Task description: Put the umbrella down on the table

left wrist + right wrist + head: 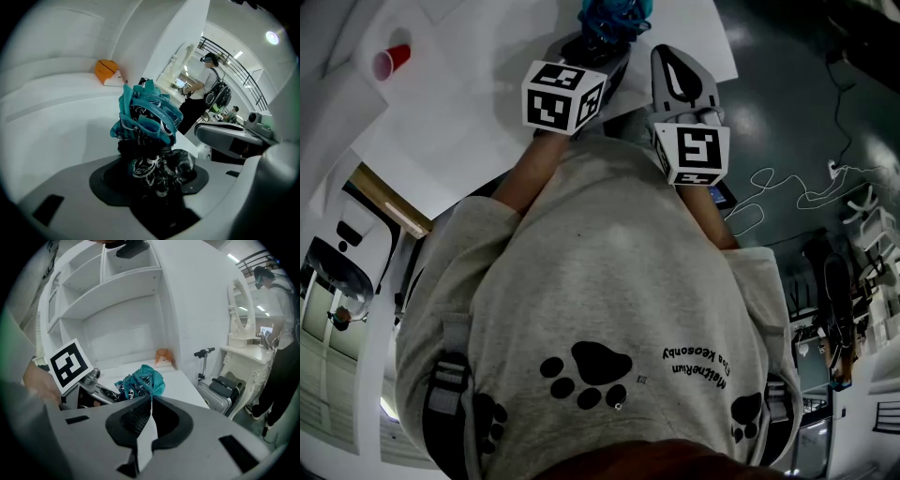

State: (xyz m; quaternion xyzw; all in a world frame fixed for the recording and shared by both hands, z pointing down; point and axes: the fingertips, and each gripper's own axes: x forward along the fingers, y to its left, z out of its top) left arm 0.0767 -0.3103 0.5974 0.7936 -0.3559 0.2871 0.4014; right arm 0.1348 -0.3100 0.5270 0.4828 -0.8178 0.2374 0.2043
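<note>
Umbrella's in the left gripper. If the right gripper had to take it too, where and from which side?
Probably the bunched teal end of the umbrella, coming from the person's right: it juts free past the left gripper, which clamps the dark patterned part.

The grey left gripper (154,161) points forward and down, its jaws clamped on the folded teal-and-black patterned fabric umbrella (149,117). The grey right gripper (150,404) is held just beside it, jaw tips together, with nothing between them. Both bare forearms (523,178) reach forward from grey sleeves (469,234).

A red cup (392,61) lies tipped over on the white table (478,117).
</note>
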